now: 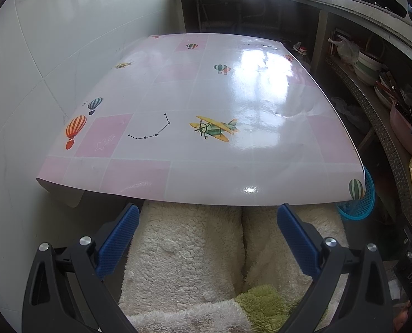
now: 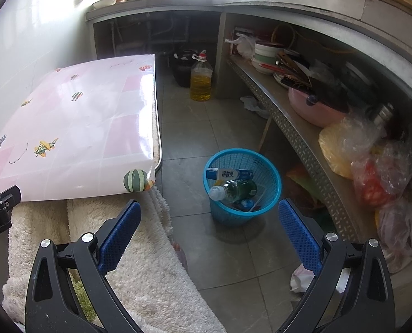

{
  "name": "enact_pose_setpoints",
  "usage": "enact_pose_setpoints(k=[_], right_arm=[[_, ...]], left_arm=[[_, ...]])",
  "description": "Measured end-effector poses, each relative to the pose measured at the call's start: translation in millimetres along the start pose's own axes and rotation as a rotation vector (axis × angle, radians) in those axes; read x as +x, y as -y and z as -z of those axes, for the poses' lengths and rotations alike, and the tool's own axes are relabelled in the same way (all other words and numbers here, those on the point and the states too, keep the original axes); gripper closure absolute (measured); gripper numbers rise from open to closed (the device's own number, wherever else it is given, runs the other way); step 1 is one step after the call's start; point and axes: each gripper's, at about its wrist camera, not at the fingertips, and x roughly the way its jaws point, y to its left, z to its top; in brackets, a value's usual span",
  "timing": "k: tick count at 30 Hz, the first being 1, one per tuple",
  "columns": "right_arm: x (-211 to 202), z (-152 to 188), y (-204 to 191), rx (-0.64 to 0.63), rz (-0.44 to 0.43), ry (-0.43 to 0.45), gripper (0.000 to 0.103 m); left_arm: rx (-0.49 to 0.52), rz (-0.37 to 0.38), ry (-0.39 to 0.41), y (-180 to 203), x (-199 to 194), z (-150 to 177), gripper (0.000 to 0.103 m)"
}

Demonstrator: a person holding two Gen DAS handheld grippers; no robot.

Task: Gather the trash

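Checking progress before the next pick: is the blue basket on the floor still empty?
No, the blue basket already holds a plastic bottle and a toothpaste box.

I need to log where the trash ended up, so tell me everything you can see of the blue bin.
The blue bin is a round, open-topped basket of lattice plastic, upright on the grey floor tiles beside the table. Inside lie a toothpaste box, a clear bottle and smaller items. Neither gripper touches it.
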Motion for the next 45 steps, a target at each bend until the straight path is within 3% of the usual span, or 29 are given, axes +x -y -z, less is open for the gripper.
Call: enact_pose_setpoints(k=[45], right_arm=[[-1.1,0.9,-0.2,0.011,-0.003,0.000,0.008]], left_arm=[[0.001,-0.002,-0.006,-4.8,3.2,0.9,0.006]])
